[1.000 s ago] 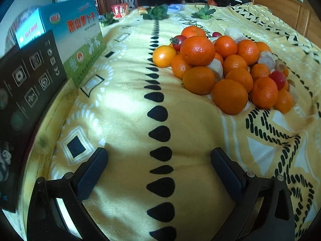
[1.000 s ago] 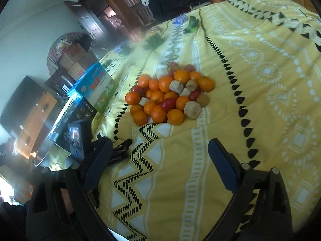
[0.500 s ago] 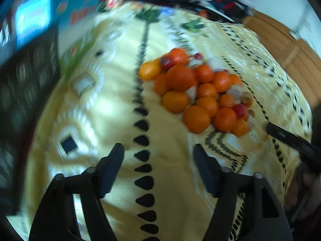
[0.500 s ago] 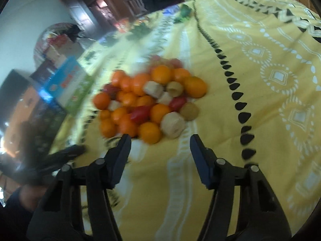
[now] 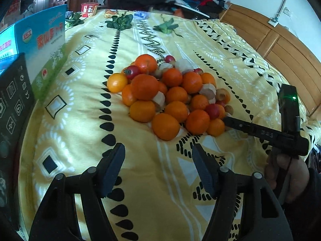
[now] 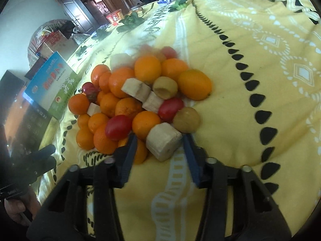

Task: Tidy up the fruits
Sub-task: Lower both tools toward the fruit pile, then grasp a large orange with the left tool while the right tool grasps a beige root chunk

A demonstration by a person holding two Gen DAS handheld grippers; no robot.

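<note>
Since a moment ago, the right gripper [image 6: 159,147] has moved in to the near edge of the fruit pile [image 6: 138,102] at frame centre, its open fingers bracketing a pale banana chunk [image 6: 163,141] on the yellow blanket [image 6: 250,120]. At lower centre of its own view, the left gripper [image 5: 158,167] hangs open and empty, short of the pile.

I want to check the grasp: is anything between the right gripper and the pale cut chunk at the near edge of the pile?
Nothing visible. The right gripper is open with the pale chunk already between its fingers; an orange lies against the left finger.
</note>
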